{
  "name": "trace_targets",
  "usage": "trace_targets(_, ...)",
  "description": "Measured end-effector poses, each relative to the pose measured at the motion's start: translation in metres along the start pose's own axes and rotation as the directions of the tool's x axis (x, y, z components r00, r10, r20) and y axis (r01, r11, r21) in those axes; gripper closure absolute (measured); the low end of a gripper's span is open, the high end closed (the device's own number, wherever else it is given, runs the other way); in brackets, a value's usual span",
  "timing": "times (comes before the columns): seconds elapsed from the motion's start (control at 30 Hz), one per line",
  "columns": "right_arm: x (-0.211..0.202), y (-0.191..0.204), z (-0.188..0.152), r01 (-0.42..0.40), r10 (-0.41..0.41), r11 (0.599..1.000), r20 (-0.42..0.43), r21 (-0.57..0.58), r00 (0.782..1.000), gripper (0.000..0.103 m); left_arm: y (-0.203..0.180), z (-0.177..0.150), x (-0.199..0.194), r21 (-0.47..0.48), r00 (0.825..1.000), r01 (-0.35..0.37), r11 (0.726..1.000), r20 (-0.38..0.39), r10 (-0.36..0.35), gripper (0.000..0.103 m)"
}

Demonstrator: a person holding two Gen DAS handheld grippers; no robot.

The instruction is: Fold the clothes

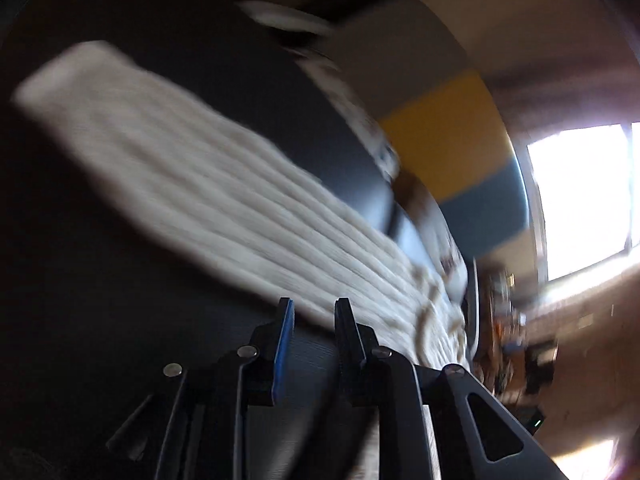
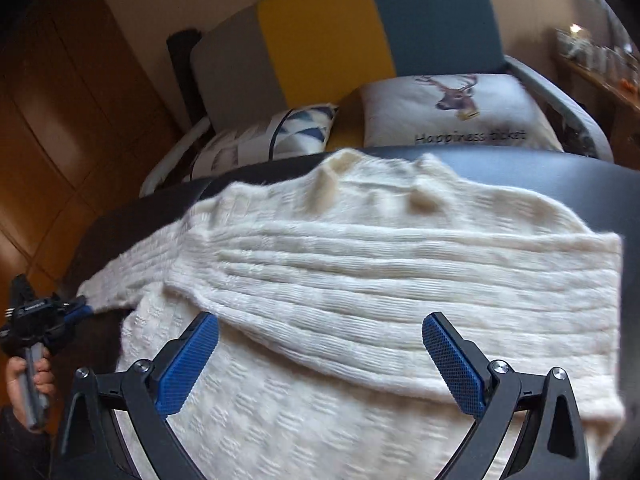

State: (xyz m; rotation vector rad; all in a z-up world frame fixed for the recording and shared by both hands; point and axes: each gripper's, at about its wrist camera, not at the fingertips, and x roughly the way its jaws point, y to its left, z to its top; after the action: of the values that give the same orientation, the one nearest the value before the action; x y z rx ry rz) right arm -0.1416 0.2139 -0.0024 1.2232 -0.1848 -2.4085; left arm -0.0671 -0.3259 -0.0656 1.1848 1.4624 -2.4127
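1. The cream sweater (image 2: 360,280) lies spread on the dark table (image 2: 580,184).
2. The right gripper (image 2: 320,364) hovers over it, jaws spread wide, empty.
3. The left gripper (image 1: 314,312) stands narrowly parted, pinching nothing; a sleeve (image 1: 180,168) stretches toward ten o'clock.

Home living room. Sofa (image 2: 360,32) with grey/yellow/teal back panels, two throw cushions: deer-print cushion (image 2: 448,108) reading "Happiness ticket", blue-triangle cushion (image 2: 280,136). Wooden panelled cabinet doors (image 2: 72,92) on the left. Bright window (image 1: 580,196). Cluttered wooden shelf (image 2: 600,64) at the right. Dark table (image 2: 560,176) in front of the sofa.
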Motion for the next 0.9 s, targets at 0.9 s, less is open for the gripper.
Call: trace_targets(0.9, 0.047, 0.036, -0.012, 0.036, -0.038, 0.998, -0.041, -0.05, 0.998, 0.0, 0.126, 0.062, -0.006, -0.562, 0.978, 0.171, 0.81, 0.199, -0.068, 0.095)
